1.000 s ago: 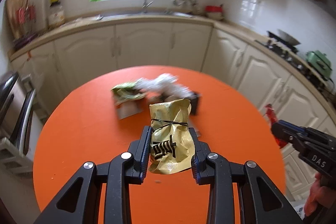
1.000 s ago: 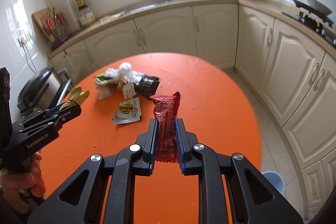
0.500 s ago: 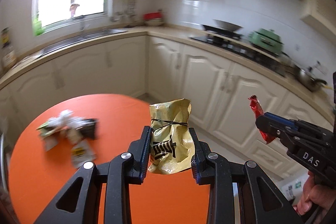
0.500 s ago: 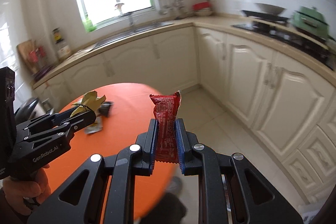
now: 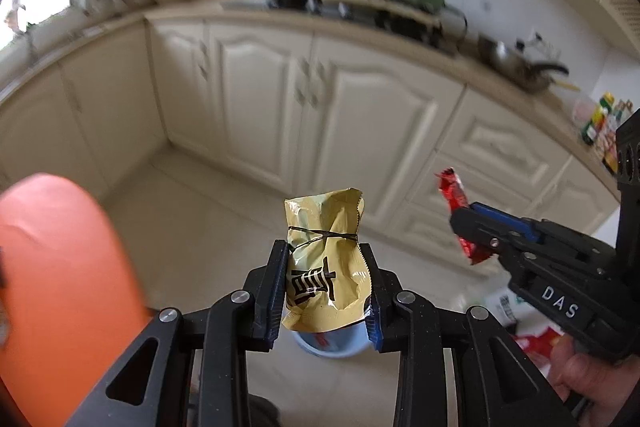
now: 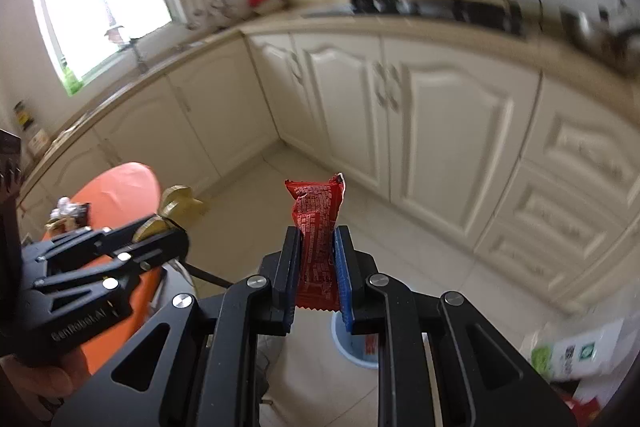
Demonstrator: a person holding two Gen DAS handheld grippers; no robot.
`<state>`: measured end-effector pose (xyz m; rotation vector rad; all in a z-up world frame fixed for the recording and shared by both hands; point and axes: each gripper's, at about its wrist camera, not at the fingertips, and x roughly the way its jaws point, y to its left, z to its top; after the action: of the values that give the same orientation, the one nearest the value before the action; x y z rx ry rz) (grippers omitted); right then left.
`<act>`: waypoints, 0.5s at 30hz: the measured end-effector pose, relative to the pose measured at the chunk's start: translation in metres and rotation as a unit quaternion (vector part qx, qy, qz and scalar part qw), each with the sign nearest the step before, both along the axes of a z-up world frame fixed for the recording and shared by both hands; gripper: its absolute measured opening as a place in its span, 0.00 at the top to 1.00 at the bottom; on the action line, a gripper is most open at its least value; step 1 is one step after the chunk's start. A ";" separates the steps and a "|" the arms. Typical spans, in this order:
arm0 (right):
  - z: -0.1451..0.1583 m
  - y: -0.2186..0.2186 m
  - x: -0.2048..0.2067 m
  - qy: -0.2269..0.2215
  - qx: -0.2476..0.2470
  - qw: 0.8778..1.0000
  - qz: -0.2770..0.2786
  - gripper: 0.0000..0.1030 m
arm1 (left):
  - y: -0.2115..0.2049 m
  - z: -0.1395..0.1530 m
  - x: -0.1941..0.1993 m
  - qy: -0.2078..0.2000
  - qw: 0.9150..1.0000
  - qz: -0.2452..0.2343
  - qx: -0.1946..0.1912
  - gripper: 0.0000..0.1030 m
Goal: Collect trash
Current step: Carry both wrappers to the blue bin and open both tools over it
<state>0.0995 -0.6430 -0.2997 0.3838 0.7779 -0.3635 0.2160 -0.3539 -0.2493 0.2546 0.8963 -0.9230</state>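
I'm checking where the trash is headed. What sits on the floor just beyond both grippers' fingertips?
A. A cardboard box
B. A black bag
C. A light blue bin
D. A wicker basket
C: a light blue bin shows on the floor tiles below the red wrapper in the right gripper, and below the yellow wrapper in the left gripper.

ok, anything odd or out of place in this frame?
Nothing alarming. More trash is still on the orange table. Left gripper clamps the yellow wrapper, right gripper the red wrapper, above the blue bin.
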 end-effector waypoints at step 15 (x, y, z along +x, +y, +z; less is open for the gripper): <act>-0.122 -0.077 0.016 0.081 0.086 0.992 -0.034 0.80 | -0.142 -0.122 0.082 0.119 0.988 -0.031 0.091 0.70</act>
<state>0.1157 -0.7201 -0.4221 0.5477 0.9604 -0.3953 0.2984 -0.4959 -0.3713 0.3337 1.2021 -0.9427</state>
